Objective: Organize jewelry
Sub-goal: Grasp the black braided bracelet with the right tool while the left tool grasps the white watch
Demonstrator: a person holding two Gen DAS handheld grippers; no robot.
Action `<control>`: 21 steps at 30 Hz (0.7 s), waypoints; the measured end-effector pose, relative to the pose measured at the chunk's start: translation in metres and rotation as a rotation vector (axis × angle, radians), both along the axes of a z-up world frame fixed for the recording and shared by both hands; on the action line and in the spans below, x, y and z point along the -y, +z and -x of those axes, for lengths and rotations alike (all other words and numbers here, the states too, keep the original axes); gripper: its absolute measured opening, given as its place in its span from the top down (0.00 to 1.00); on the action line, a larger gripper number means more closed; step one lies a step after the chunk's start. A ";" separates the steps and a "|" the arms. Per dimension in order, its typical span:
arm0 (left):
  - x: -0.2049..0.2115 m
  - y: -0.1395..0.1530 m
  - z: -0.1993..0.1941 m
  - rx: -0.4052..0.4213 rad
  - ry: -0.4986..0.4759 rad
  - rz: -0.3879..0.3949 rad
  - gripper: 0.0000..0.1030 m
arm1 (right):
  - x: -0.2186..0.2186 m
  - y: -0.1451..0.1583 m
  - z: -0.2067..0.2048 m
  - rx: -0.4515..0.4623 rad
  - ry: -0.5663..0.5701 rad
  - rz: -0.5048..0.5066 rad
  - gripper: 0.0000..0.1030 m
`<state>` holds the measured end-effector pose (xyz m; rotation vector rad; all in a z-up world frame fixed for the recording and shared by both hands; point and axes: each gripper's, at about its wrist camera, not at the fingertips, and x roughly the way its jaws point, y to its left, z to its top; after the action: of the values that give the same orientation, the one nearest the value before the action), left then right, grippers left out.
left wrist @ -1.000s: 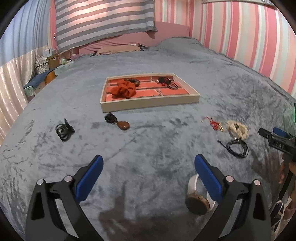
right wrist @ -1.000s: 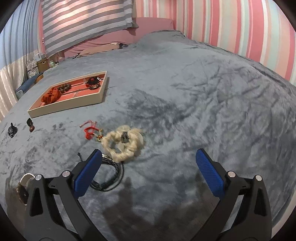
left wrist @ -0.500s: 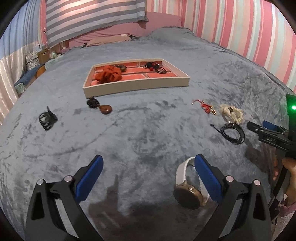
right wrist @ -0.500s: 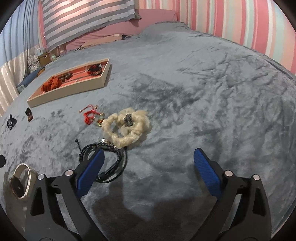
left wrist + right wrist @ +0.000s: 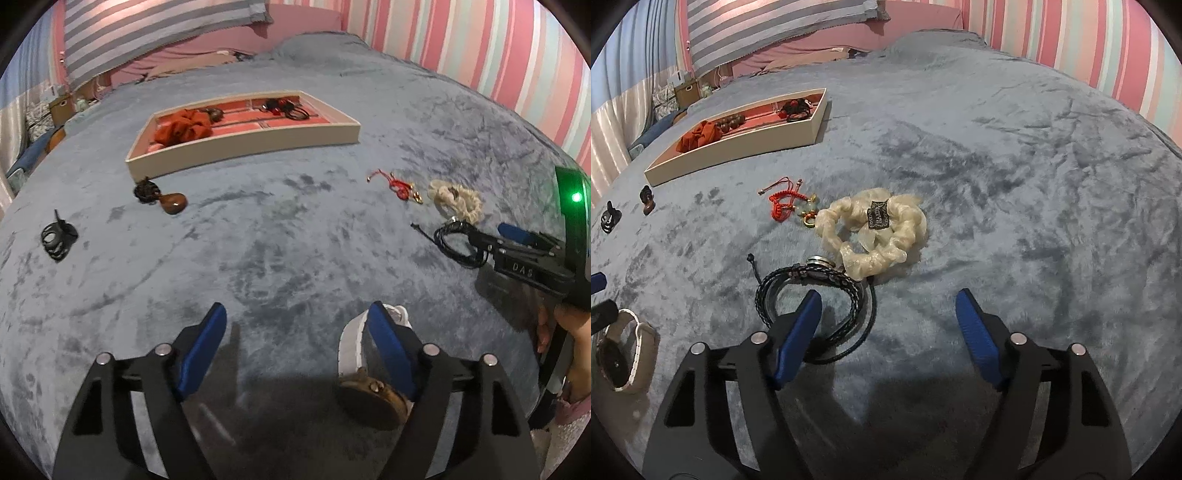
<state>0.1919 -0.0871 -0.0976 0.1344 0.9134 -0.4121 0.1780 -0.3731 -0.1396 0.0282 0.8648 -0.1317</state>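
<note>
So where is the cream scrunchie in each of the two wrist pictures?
Left wrist view: the cream scrunchie lies far right, mid-height, right of the red cord bracelet.
Right wrist view: it lies near the centre, just beyond the black braided bracelet.
Shared landmark: the jewelry tray on the grey blanket.

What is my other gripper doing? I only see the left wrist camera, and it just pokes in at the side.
Observer: The right gripper is open. Its jaws have just been closing a little. One finger sits over the loop of the black braided bracelet, so part of the cord lies between them, ungripped.
Operator: Is anything shiny on it?
Observer: Yes, a round metal disc on its far side, beside the cream scrunchie.
Operator: Does the scrunchie have a label?
Observer: Yes, a small black patch with pale lettering, too small to read.
</note>
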 end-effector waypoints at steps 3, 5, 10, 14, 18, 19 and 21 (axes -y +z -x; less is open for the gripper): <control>0.003 -0.003 -0.002 -0.005 -0.024 -0.007 0.27 | -0.001 -0.001 -0.002 -0.003 -0.004 -0.001 0.32; 0.004 -0.007 -0.001 -0.011 -0.041 -0.012 0.27 | -0.003 -0.002 -0.003 -0.009 -0.003 0.007 0.32; 0.011 -0.017 0.000 -0.044 -0.085 -0.021 0.36 | -0.010 -0.006 -0.006 -0.025 0.006 0.038 0.38; 0.015 -0.019 -0.001 -0.048 -0.108 -0.034 0.49 | -0.010 -0.007 -0.008 -0.036 0.011 0.035 0.46; 0.017 -0.019 0.002 -0.045 -0.120 -0.038 0.69 | -0.008 -0.010 -0.009 -0.040 0.006 0.009 0.59; 0.017 -0.019 0.002 -0.045 -0.121 -0.037 0.74 | -0.007 -0.010 -0.009 -0.039 0.005 0.004 0.63; 0.016 -0.020 0.003 -0.046 -0.117 -0.034 0.79 | -0.008 -0.010 -0.009 -0.040 0.010 -0.002 0.68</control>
<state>0.1887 -0.1030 -0.1177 0.2110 0.9608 -0.5096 0.1866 -0.3653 -0.1499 0.0228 0.9050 -0.1223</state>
